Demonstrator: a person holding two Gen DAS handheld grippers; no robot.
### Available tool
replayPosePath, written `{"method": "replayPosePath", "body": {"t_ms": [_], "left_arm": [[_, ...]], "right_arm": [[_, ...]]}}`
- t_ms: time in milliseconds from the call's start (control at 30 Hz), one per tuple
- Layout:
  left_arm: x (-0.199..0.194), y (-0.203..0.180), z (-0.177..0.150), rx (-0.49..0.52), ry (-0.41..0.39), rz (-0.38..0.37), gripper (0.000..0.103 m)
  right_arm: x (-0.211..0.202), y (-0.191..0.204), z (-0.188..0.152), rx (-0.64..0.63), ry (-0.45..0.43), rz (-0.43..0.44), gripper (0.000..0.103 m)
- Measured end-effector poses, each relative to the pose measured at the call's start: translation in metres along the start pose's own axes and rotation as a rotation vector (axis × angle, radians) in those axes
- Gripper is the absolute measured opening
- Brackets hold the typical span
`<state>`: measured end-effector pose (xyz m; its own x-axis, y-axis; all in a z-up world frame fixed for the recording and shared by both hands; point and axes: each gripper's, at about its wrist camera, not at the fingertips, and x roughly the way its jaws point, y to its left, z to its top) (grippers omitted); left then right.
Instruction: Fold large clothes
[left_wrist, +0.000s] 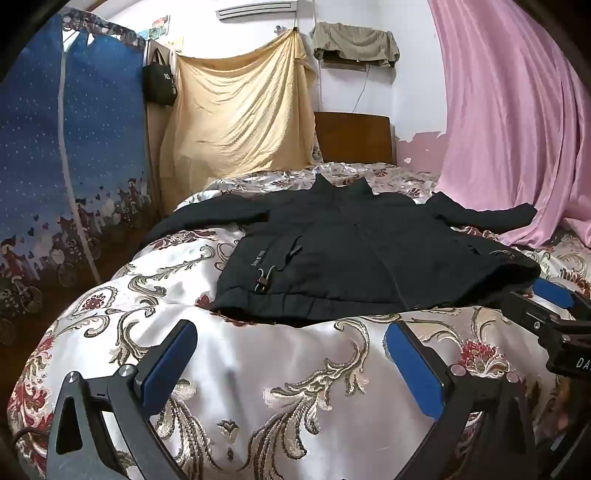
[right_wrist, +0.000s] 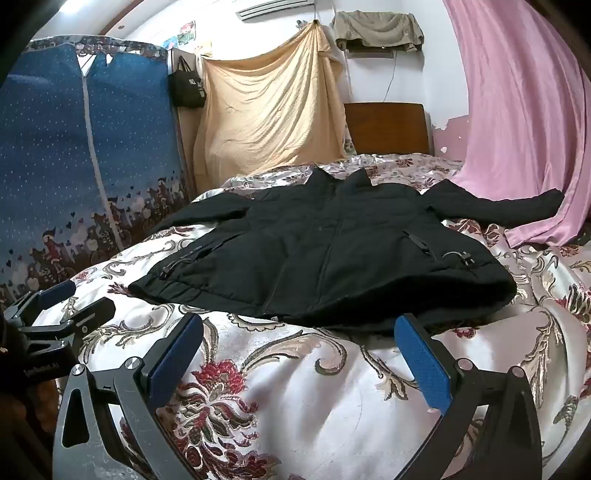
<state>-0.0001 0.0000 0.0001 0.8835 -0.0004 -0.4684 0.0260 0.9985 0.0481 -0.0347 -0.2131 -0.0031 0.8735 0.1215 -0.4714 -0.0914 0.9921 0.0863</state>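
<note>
A: While both grippers hang over the near end of the bed (left_wrist: 280, 398), what's the status?

B: Left gripper (left_wrist: 290, 347) jaws spread as wide as they go, nothing between them. Blue pads (left_wrist: 166, 369) sit above bare bedspread, just short of the jacket hem.

A: Right one?

B: Right gripper (right_wrist: 299, 343) same: fully spread, empty. Its right fingertip sits at the jacket's hem edge; can't tell if it touches. The other fingertip is over bedspread.

A: Jacket position?

B: Black jacket (left_wrist: 362, 254) lies flat, front up, mid-bed. Collar points toward the headboard (left_wrist: 354, 138), hem toward the grippers. Sleeves stretched out to both sides of the jacket. Right sleeve end reaches the pink curtain (left_wrist: 509, 122); left sleeve runs toward the blue wardrobe (left_wrist: 74, 147).

A: Zipped?

B: Looks closed down the front. Drawcord toggle (left_wrist: 263, 282) shows near the hem on the jacket's left side, another (right_wrist: 466, 257) on its right side.

A: Grippers relative to each other?

B: Side by side, near the jacket hem. Each shows in the other's camera edge.
</note>
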Motion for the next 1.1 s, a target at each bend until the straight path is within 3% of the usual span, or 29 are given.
{"method": "replayPosePath", "body": {"t_ms": [1100], "left_arm": [[0.0, 0.0003, -0.0001, -0.01, -0.002, -0.005, 0.103]], "right_arm": [[0.0, 0.0, -0.0022, 0.005, 0.005, 0.002, 0.102]]}}
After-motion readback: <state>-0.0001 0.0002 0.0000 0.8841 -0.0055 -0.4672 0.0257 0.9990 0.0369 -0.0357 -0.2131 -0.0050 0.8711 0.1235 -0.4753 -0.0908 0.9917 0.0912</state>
